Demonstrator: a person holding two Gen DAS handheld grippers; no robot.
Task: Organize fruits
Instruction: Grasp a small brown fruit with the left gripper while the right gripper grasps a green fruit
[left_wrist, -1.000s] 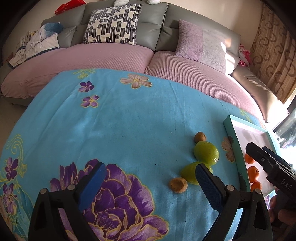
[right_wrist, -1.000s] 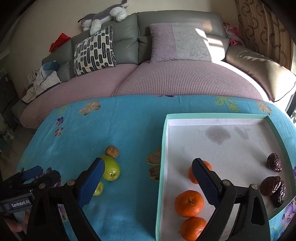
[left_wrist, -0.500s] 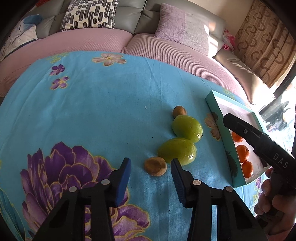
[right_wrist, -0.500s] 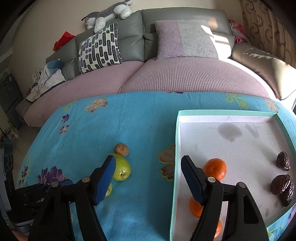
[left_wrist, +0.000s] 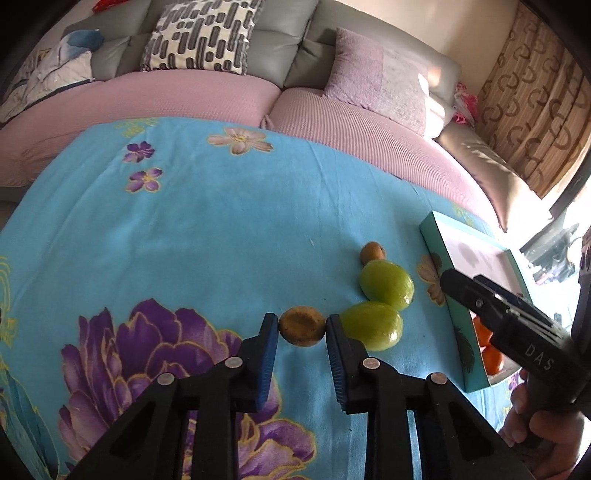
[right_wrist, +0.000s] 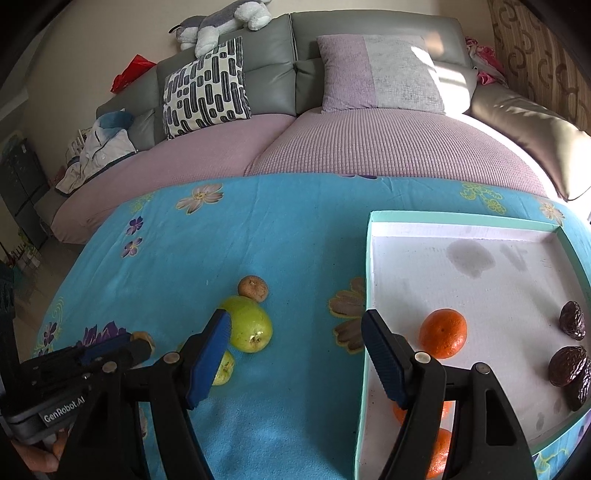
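Brown fruit pinched by left gripper low over cloth, right gripper agape, empty

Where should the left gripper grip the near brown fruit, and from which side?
Across its widest middle, coming in low from the near side. The left gripper already brackets the brown fruit there, one pad per side. It lies flat; the green fruit crowds the right finger.

cloth: open left, far | green fruit: crowds left claw | tray wall: under right claw
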